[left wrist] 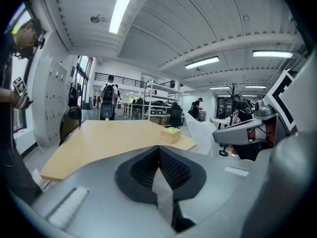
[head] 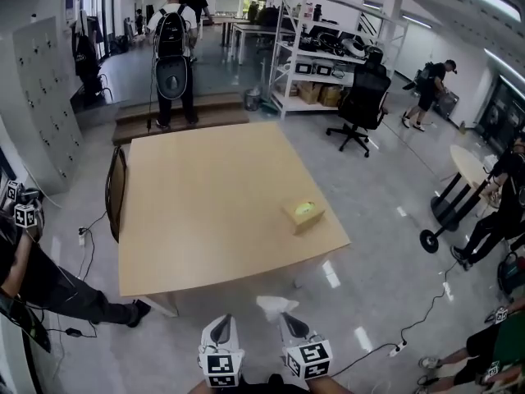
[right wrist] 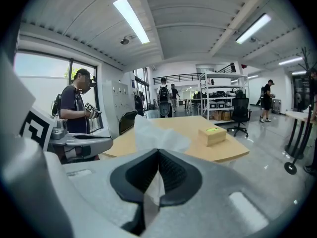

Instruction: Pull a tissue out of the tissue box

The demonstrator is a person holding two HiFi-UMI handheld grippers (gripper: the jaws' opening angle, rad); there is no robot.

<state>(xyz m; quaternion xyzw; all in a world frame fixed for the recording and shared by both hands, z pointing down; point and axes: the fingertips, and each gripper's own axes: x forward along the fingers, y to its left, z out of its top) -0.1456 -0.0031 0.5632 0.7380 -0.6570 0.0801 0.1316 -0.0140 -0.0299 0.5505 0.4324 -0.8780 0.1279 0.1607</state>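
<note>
My right gripper (right wrist: 158,152) is clamped on a tissue (right wrist: 156,133). The pads pinch its lower edge, and the rest stands up crumpled above the jaws. My left gripper (left wrist: 158,150) is closed too, pads pressed together with nothing between them.

From the head view, both grippers sit low and close to me, off the near edge of the table (head: 205,203). The left gripper (head: 220,322) is beside the right gripper (head: 291,318), and the tissue (head: 275,304) is a white tuft at the right one's tip. The box (head: 304,214) lies near the table's right edge, well apart from both grippers, with a yellow-green patch on its top.

The left gripper view catches what its own jaws lack: the tissue (left wrist: 200,133) hanging as a pale sheet to the right, in front of the other gripper's body. It also shows the box (left wrist: 170,133) far across the table (left wrist: 99,143). The right gripper view shows the box (right wrist: 212,135) beyond the tissue on the table (right wrist: 183,128), and a person (right wrist: 77,108) standing at the left with a marker cube in hand.

The tabletop is pale wood, bare but for the box, with a dark chair (head: 115,191) at its left side. The room around it is large, with a shiny grey floor, lockers (head: 41,97), a metal shelf (head: 320,48), an office chair (head: 361,97) and a person with a backpack (head: 173,52).
</note>
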